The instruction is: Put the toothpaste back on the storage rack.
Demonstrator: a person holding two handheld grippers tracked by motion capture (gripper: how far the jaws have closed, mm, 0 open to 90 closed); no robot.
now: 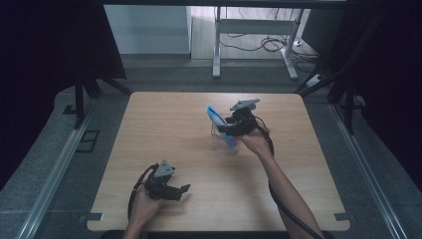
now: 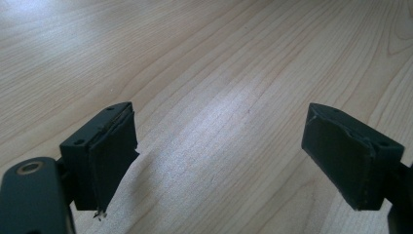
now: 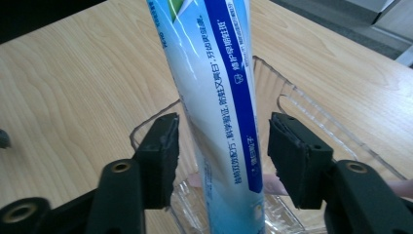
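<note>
Fingers (image 3: 160, 156) of our right gripper (image 3: 221, 158) stand apart beside the tube (image 3: 214, 97) — untouched, upright in a clear cup (image 3: 287, 97); left gripper (image 2: 219, 156) open over bare table (image 1: 164, 119).

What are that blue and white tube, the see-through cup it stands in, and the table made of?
The tube looks like soft glossy plastic: printed blue and white, with a sheen along its length. The cup seems to be clear hard plastic, perhaps glass: see-through, with ribbed, shiny walls. The table looks like pale wood or a wood-look laminate: its grain lines show under a smooth matt surface.
</note>
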